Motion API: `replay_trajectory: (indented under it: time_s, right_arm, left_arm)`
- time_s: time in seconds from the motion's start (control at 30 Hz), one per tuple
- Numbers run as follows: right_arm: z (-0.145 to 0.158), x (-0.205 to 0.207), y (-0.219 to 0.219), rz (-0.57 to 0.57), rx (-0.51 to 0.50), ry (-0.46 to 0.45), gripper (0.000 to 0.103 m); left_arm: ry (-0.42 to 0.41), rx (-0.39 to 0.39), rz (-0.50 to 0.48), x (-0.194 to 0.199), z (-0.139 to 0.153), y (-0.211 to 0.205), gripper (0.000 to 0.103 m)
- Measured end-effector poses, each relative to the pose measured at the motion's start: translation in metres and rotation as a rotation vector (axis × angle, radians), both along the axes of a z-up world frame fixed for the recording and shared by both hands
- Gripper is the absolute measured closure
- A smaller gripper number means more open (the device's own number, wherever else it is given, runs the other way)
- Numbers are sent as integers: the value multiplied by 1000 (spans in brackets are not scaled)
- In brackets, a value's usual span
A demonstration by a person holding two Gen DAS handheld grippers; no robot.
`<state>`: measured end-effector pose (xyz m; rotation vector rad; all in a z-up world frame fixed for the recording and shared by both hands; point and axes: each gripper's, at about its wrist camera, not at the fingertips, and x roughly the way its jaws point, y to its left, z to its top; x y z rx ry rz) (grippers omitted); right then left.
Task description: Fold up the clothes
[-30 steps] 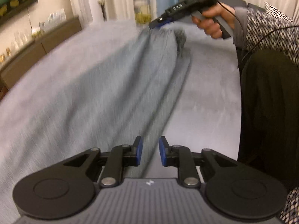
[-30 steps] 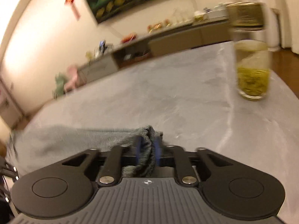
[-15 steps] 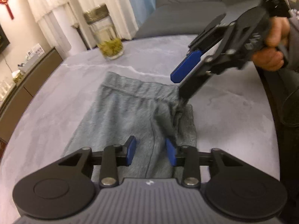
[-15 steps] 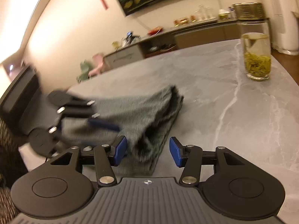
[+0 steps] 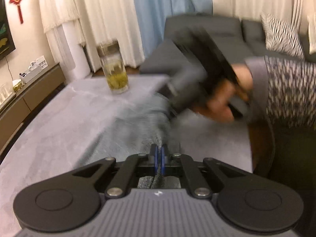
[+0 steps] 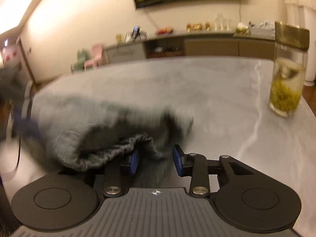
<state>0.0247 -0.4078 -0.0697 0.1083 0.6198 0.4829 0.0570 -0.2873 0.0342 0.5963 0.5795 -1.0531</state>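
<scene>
The grey garment (image 6: 102, 122) is lying bunched on the marble counter (image 6: 217, 90), kinda blurry. The left tool (image 5: 158, 156) is pinched together on a fold of it, blue pads with just fabric between them. The right tool (image 6: 156, 159) has just been closing in but its pads are apart, with the ribbed waistband sitting between them, touching the left pad only. Further out there's a glass jar of tea (image 6: 286, 83) near the counter's far edge.
</scene>
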Motion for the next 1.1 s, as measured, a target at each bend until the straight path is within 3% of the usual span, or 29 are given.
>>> replay_trajectory:
  time_s: [0.17, 0.23, 0.33, 0.43, 0.5, 0.57, 0.63, 0.7, 0.73, 0.77, 0.83, 0.9, 0.97, 1.0, 1.1]
  right_arm:
    - [-10, 21, -11, -96, 54, 26, 64]
    - [-18, 21, -17, -161, 12, 68, 61]
    - [-15, 10, -35, -274, 26, 72, 62]
    - [-7, 2, -57, -362, 156, 60, 61]
    - [0, 0, -58, -345, 248, 36, 60]
    - [5, 3, -39, -211, 259, 15, 60]
    - [5, 11, -5, -76, 120, 44, 60]
    - [-6, 24, 19, -73, -75, 81, 62]
    - [-9, 28, 25, -105, -153, 67, 58]
    - [-13, 33, 30, -137, -230, 52, 47]
    - [-13, 39, 39, -207, -348, 30, 48]
    - [-7, 41, 48, -284, -426, 16, 51]
    - [9, 29, 68, -312, -468, -59, 55]
    - [17, 22, 79, -276, -433, -82, 55]
    - [16, 14, 104, -105, -334, -1, 57]
  left_arm:
    - [-11, 69, 57, 0, -40, -23, 99]
    - [-4, 81, 72, 2, -51, -28, 98]
    - [0, 88, 63, 1, -54, -29, 92]
    - [4, 84, 73, 4, -56, -29, 91]
    - [16, 73, 95, 5, -53, -28, 89]
    - [35, 46, 114, 2, -46, -26, 85]
    - [46, 7, 122, -4, -33, -13, 82]
    - [35, -23, 135, -9, -19, 11, 81]
    - [13, -21, 156, -11, -14, 26, 81]
    - [-4, -13, 193, -11, -9, 48, 81]
    - [-36, 4, 268, -10, -1, 90, 81]
    - [-21, 2, 424, -2, 4, 153, 81]
    - [-5, 1, 580, 6, 9, 216, 80]
    - [5, -10, 678, 9, 11, 253, 80]
    - [24, 3, 1009, 18, 12, 363, 78]
